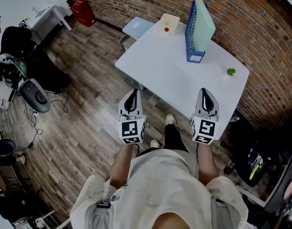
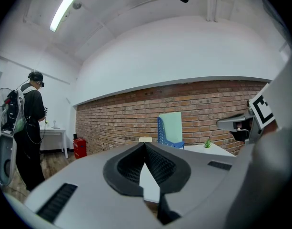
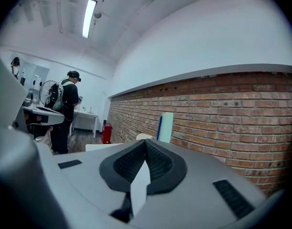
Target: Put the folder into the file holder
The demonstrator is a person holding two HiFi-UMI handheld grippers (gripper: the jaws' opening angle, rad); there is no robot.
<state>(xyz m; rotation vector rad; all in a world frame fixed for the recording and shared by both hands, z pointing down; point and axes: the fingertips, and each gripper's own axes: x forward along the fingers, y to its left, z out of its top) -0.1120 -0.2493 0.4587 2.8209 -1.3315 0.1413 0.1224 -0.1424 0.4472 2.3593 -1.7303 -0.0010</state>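
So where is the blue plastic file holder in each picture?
Head view: the blue plastic file holder is near the top, right of centre, on the white table.
Left gripper view: just right of centre.
Right gripper view: near the centre, seen edge-on.
Shared landmark: the red brick wall behind it.

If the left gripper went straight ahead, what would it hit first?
Likely nothing near: the shut left gripper points across the white table. The small cream pad at its far edge sits about in line; the blue file holder stands right of it.
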